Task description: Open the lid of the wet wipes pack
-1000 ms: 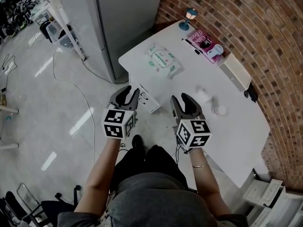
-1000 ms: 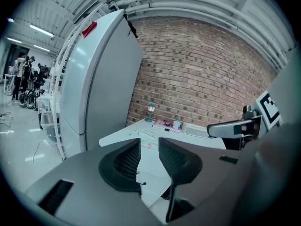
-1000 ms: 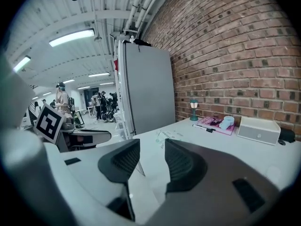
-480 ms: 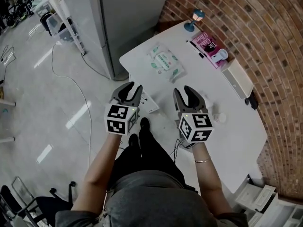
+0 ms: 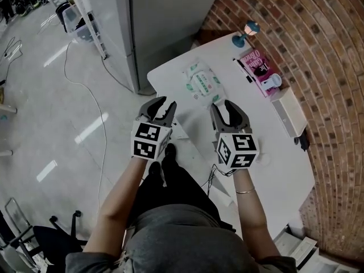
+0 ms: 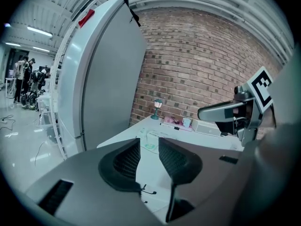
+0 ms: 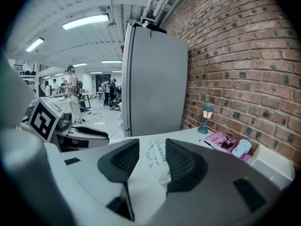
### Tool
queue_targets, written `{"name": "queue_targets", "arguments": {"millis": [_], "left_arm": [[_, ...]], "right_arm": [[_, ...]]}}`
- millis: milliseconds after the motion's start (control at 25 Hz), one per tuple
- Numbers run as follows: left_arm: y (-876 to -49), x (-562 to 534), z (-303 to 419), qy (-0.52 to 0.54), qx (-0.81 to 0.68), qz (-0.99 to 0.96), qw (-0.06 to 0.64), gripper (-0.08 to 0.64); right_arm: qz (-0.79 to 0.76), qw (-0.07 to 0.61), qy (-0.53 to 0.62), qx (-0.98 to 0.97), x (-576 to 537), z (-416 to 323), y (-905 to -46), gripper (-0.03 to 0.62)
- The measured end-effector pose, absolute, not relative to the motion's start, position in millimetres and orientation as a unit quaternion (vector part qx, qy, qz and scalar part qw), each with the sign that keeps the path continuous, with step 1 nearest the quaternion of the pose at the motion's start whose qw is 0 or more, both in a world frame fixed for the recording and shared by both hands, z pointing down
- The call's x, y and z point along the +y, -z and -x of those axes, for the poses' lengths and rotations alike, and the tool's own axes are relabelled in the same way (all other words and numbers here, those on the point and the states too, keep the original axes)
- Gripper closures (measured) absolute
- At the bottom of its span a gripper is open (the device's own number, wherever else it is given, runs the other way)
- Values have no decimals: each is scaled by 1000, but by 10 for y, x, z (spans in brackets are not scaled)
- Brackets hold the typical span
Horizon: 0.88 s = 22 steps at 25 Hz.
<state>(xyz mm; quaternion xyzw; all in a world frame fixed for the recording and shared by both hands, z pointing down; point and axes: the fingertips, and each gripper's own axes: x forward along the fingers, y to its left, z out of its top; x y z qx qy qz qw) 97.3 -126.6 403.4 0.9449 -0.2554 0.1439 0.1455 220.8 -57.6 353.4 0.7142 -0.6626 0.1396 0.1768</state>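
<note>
The wet wipes pack (image 5: 202, 84), white with green print and a closed lid, lies flat on the white table (image 5: 273, 152) near its left corner. In the left gripper view the pack (image 6: 149, 141) shows far off between the jaws; in the right gripper view the pack (image 7: 158, 155) is closer, also between the jaws. My left gripper (image 5: 163, 108) hovers open over the table's near-left edge, short of the pack. My right gripper (image 5: 230, 110) is over the table, just below the pack, its jaws opening with nothing between them.
A tall grey fridge (image 5: 142, 21) stands left of the table. By the brick wall are a small blue lamp (image 5: 249, 29), a pink book (image 5: 260, 66) with a pale blue item on it, and a white box (image 5: 289, 114). A cable (image 5: 85, 101) trails on the floor.
Both grippers have moved forward toward the pack, and the view has shifted with them. The right gripper's jaws stand slightly wider. The pack has not moved on the table.
</note>
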Motion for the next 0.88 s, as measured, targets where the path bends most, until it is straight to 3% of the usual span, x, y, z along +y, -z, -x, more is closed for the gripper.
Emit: {"name": "queue_targets", "arguments": {"millis": [880], "left_arm": [[-4433, -1558, -1458, -182, -258, -935, 164, 430]], "right_arm": [[-623, 292, -155, -709, -1257, -2447, -3985, 408]]}}
